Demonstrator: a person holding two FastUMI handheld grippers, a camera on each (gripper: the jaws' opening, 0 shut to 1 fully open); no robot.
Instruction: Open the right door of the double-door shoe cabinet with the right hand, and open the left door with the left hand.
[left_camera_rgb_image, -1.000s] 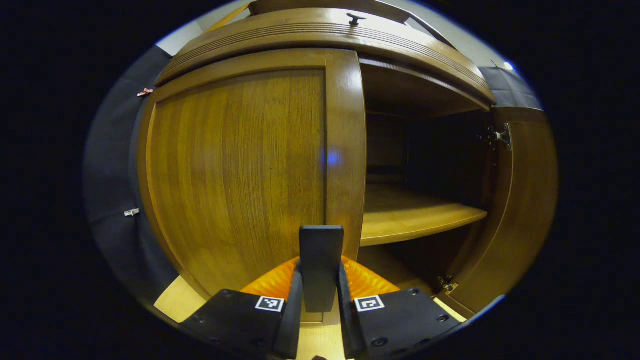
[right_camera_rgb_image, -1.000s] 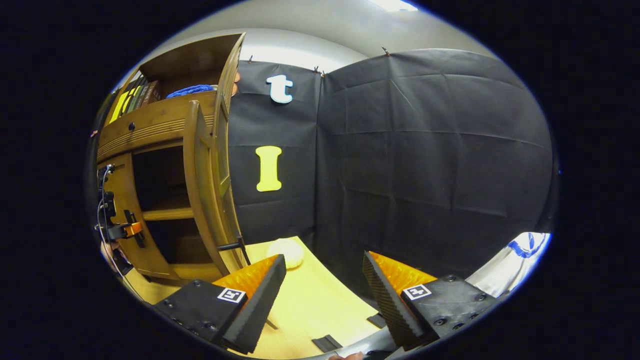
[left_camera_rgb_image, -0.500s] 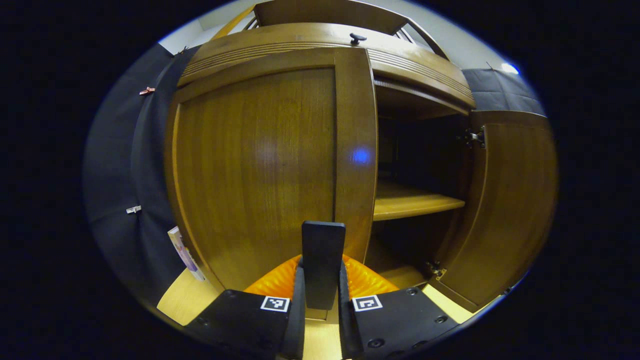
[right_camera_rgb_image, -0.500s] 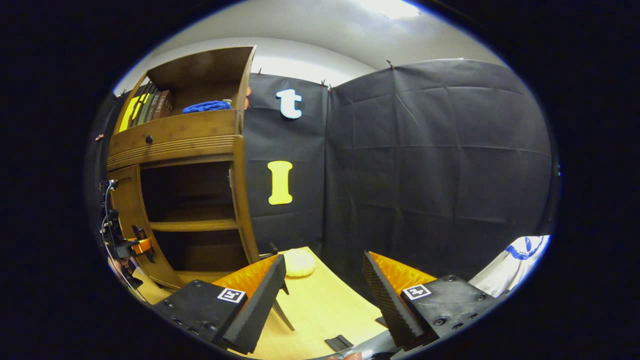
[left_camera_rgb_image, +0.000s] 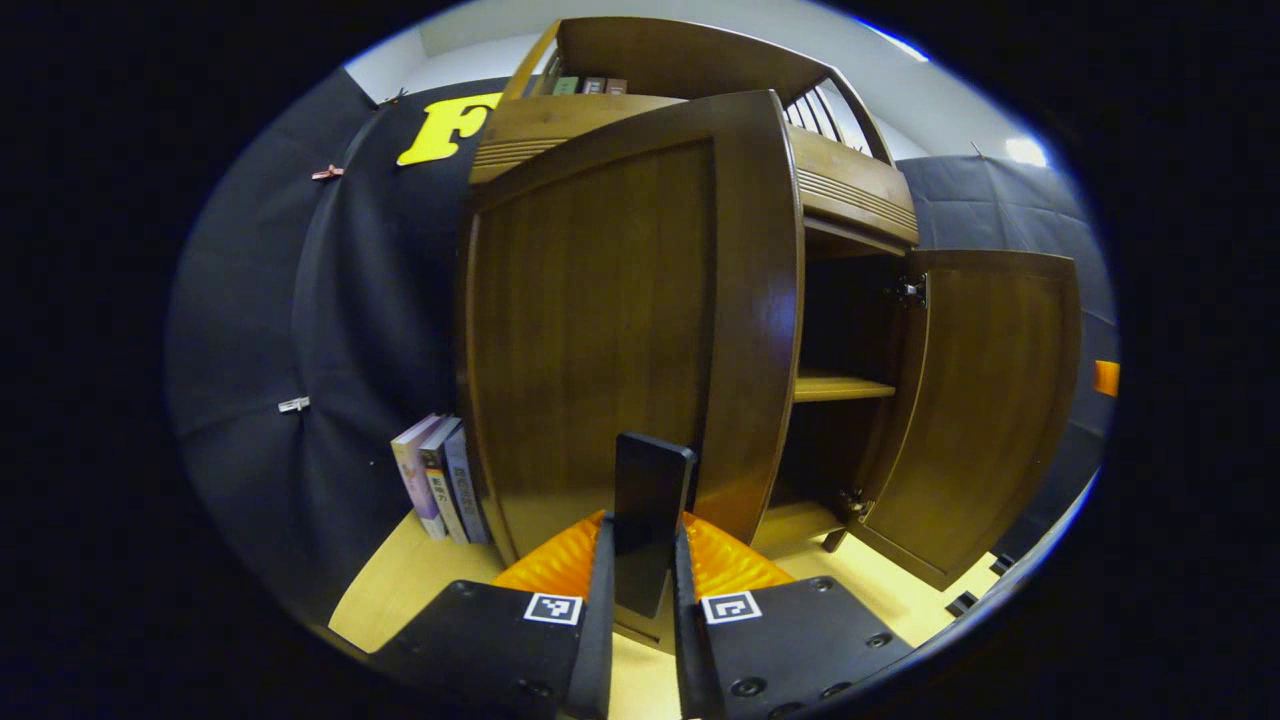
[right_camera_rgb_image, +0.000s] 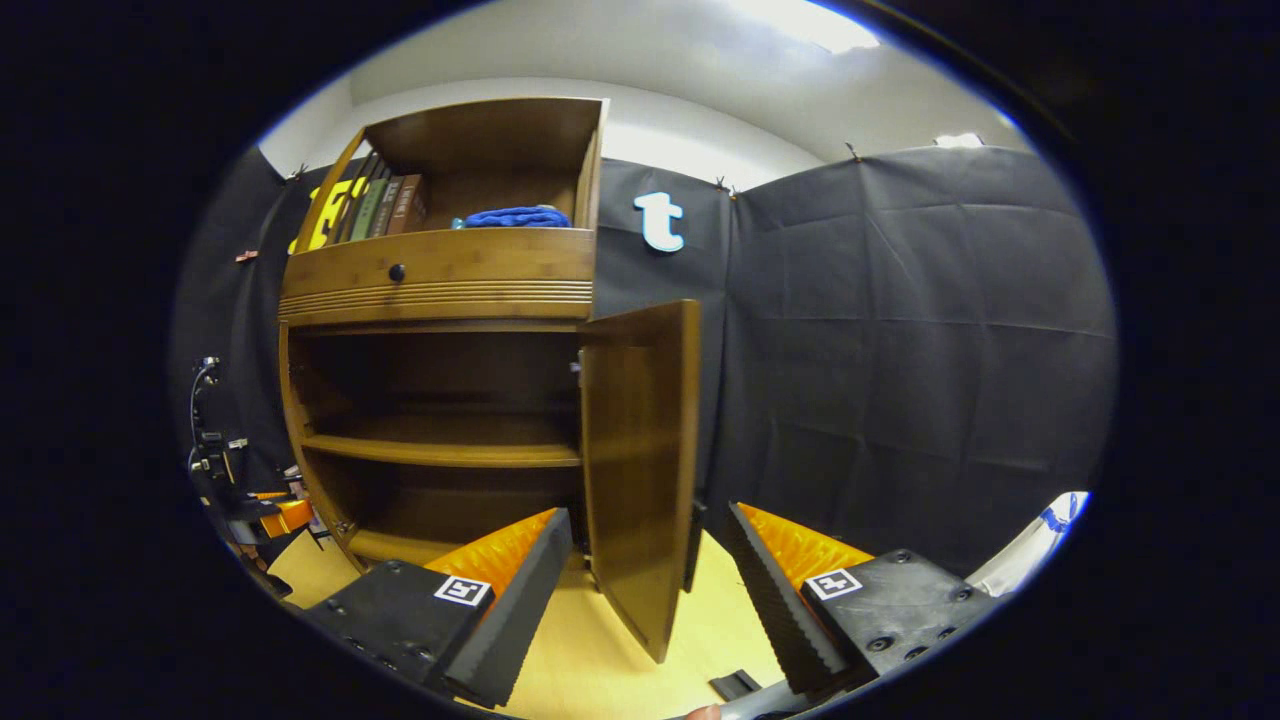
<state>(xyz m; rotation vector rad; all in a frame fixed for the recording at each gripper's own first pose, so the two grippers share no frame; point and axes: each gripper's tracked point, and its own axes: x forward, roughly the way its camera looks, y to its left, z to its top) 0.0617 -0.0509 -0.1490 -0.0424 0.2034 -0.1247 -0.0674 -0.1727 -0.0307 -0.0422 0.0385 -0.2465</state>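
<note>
Right door (right_camera_rgb_image: 640, 470) is swung fully open and released by the wide-open right gripper (right_camera_rgb_image: 648, 585); left door (left_camera_rgb_image: 620, 320) is half-opened, its handle (left_camera_rgb_image: 648, 515) clamped by the left gripper (left_camera_rgb_image: 640, 585).

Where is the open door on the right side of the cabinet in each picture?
Left gripper view: the right door is at the right side of the picture, swung open, past the left door in the middle.
Right gripper view: the same right door is near the middle, standing open just beyond the right gripper.
Shared landmark: the wooden shelf inside the cabinet, left of that door in both views.
</note>
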